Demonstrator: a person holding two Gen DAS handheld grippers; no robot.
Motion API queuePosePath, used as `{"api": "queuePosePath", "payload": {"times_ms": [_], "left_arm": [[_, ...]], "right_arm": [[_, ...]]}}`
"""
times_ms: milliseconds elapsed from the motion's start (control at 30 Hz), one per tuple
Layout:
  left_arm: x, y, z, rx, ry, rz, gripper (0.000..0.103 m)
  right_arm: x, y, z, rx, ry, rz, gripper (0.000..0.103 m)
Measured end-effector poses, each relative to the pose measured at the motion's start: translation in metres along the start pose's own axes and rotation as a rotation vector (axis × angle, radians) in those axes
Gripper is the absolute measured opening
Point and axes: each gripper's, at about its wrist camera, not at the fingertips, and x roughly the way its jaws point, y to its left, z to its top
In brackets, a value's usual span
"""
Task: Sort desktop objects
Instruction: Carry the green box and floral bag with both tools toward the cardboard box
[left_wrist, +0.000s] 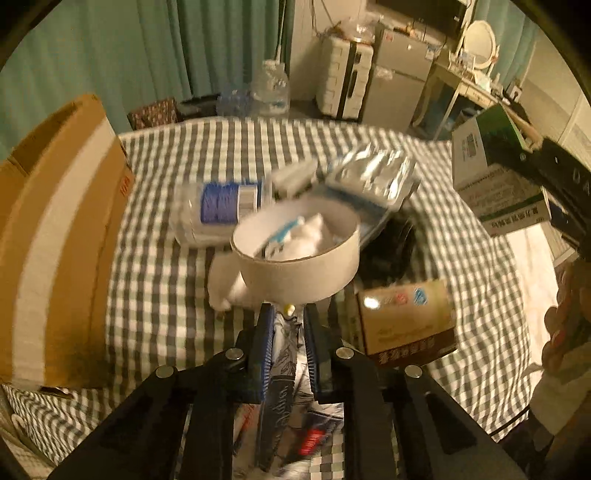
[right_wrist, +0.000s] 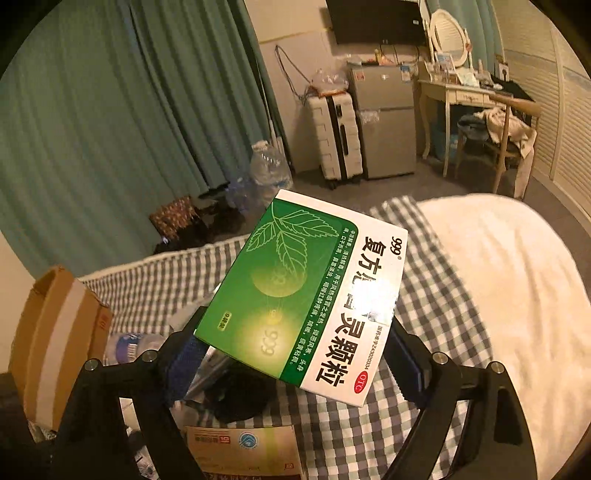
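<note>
Green-and-white medicine box (right_wrist: 306, 295) sits clamped between the right gripper (right_wrist: 295, 354) fingers, held above the checked cloth (right_wrist: 436, 295).

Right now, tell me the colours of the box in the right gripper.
Green and white medicine box, leaf print, black lettering; clearest in the right wrist view.

Green-and-white medicine box (right_wrist: 306, 295), grey-and-white checked cloth (left_wrist: 177, 295), brown cardboard box (left_wrist: 55, 240), teal curtains (right_wrist: 110, 129)

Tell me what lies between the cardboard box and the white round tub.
In the left wrist view, a clear bottle lies on its side between the cardboard box and the tub.
</note>
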Motion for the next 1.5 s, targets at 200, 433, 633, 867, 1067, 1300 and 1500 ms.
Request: {"api": "queuePosePath", "payload": {"times_ms": [200, 433, 633, 867, 1067, 1300, 1500], "left_arm": [[-0.014, -0.005, 0.010, 0.035, -0.077, -0.003, 0.015], [-0.029, -0.013, 0.006, 0.078, -0.175, 0.005, 0.012], [-0.054, -0.011, 0.012, 0.092, -0.243, -0.010, 0.012], [-0.032, 0.003, -0.017, 0.092, -0.076, -0.044, 0.050], [-0.001, -0.023, -0.067, 0.165, 0.084, -0.091, 0.080], [0.041, -0.056, -0.088, 0.246, 0.152, -0.021, 0.091], [0.073, -0.053, -0.091, 0.163, 0.225, -0.071, 0.053]], "right_arm": [[-0.027, 0.007, 0.008, 0.003, -0.062, 0.020, 0.087], [-0.057, 0.013, 0.012, -0.012, -0.130, 0.036, 0.087], [-0.078, 0.020, 0.012, -0.030, -0.173, 0.029, 0.087], [-0.091, 0.035, 0.012, -0.072, -0.182, 0.043, 0.087], [-0.105, 0.042, 0.009, -0.104, -0.208, 0.088, 0.087], [-0.121, 0.026, 0.012, -0.063, -0.233, 0.128, 0.088], [-0.133, 0.022, 0.013, -0.048, -0.260, 0.158, 0.088]]}}
